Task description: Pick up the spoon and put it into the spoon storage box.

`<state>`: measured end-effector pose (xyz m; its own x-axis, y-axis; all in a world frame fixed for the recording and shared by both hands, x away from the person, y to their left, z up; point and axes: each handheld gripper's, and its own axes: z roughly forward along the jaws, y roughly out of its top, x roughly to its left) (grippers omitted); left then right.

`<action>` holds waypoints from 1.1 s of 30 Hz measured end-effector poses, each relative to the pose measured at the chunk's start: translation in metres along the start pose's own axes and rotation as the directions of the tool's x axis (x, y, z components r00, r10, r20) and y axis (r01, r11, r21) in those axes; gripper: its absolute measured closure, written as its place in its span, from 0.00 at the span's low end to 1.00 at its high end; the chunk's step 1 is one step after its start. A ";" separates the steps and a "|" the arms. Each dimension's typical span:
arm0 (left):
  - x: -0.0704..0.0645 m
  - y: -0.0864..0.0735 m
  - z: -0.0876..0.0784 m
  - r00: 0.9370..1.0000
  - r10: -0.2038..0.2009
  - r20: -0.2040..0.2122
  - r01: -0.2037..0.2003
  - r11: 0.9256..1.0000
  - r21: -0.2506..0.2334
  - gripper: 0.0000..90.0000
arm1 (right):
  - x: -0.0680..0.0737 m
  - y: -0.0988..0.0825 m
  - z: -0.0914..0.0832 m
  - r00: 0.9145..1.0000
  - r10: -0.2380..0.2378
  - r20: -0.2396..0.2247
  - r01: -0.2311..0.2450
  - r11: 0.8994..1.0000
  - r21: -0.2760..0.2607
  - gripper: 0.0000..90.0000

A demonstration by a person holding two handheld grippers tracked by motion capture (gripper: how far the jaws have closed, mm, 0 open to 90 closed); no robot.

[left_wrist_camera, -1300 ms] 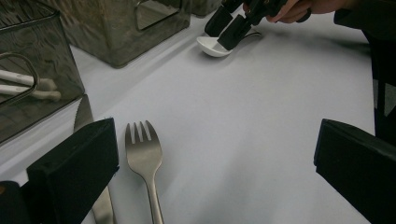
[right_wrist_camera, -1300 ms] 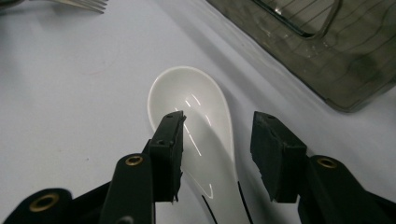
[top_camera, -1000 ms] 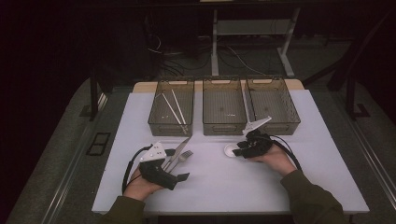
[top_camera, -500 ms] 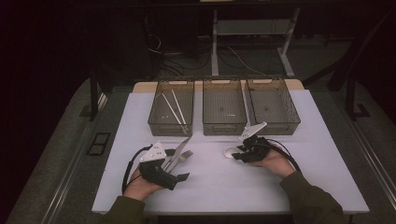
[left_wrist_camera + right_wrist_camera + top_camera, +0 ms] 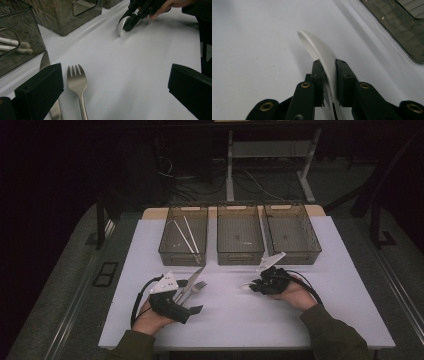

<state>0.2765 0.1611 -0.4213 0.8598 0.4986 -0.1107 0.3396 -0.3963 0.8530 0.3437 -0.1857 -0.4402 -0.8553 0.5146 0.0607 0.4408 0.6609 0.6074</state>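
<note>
Right gripper [image 5: 329,75]: jaws have just been closing and now pinch the white spoon [image 5: 319,51] by its bowl, edge-on, low over the worktop [image 5: 225,312] in front of the middle bin [image 5: 240,236]. Grasp looks made; a lift toward a bin seems next. Left gripper [image 5: 112,85]: jaws spread, idle beside the fork [image 5: 77,82] and knife [image 5: 45,61].

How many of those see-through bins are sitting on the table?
3, in a row along the table's far edge: the left bin holds white sticks, the middle bin and the right bin look almost empty.
</note>
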 end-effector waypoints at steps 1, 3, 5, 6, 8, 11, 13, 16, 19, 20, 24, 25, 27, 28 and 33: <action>0.000 0.000 0.000 1.000 0.000 0.000 0.000 1.000 0.000 0.00 | 0.000 0.000 0.000 1.000 -0.001 -0.001 0.001 1.000 0.000 0.87; 0.000 0.000 0.000 1.000 0.000 0.000 0.000 1.000 0.000 0.00 | 0.000 0.000 0.000 1.000 -0.003 0.002 0.003 1.000 0.002 0.87; 0.000 0.000 0.000 1.000 0.000 0.000 0.000 1.000 -0.001 0.00 | 0.000 0.000 0.000 1.000 0.000 -0.001 0.000 1.000 0.003 0.88; 0.000 0.000 0.000 1.000 0.000 0.000 0.000 1.000 -0.003 0.00 | 0.000 0.000 0.000 1.000 0.000 -0.001 0.000 1.000 0.003 0.88; 0.000 0.000 0.000 1.000 0.000 0.000 0.000 1.000 -0.003 0.00 | 0.000 0.001 0.000 1.000 0.001 -0.001 -0.001 1.000 0.008 0.88; 0.000 0.000 -0.001 1.000 0.007 0.000 -0.007 1.000 -0.004 0.00 | 0.001 0.001 -0.001 1.000 -0.006 0.002 0.006 1.000 0.015 0.89; 0.000 0.000 -0.001 1.000 0.005 0.000 -0.005 1.000 -0.004 0.00 | 0.000 0.002 -0.001 1.000 -0.003 -0.001 0.003 1.000 0.018 0.89; 0.000 0.001 -0.001 1.000 0.005 0.001 -0.005 1.000 -0.006 0.00 | 0.000 0.002 -0.002 1.000 0.006 -0.003 -0.006 1.000 0.019 0.89; 0.000 0.001 -0.001 1.000 0.005 0.000 -0.005 1.000 -0.005 0.00 | -0.001 0.003 -0.004 1.000 0.015 -0.004 -0.015 1.000 0.013 0.89; 0.000 0.001 -0.001 1.000 0.007 0.001 -0.007 1.000 -0.005 0.00 | -0.001 0.003 -0.005 1.000 0.016 -0.005 -0.016 1.000 0.010 0.89; 0.000 0.001 -0.001 1.000 0.002 0.000 -0.002 1.000 -0.010 0.00 | -0.003 0.004 -0.010 1.000 0.025 -0.003 -0.025 1.000 -0.003 0.89; 0.000 0.001 -0.001 1.000 -0.001 -0.001 0.001 1.000 -0.010 0.00 | -0.004 0.005 -0.011 1.000 0.030 -0.003 -0.030 1.000 -0.007 0.89; 0.000 0.001 -0.001 1.000 -0.005 -0.001 0.005 1.000 -0.013 0.00 | -0.005 0.005 -0.014 0.999 0.036 0.000 -0.036 0.999 -0.013 0.89; 0.000 0.000 -0.001 1.000 -0.004 -0.001 0.004 1.000 -0.012 0.00 | -0.007 0.006 -0.016 0.999 0.036 0.001 -0.036 0.999 -0.019 0.89; 0.000 0.000 -0.001 1.000 -0.001 -0.001 0.001 1.000 -0.008 0.00 | -0.011 0.008 -0.026 0.999 0.049 0.008 -0.048 0.998 -0.044 0.89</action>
<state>0.2766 0.1614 -0.4207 0.8590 0.4999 -0.1106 0.3371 -0.3896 0.8571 0.3492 -0.2004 -0.4152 -0.8305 0.5507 0.0837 0.4693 0.6109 0.6376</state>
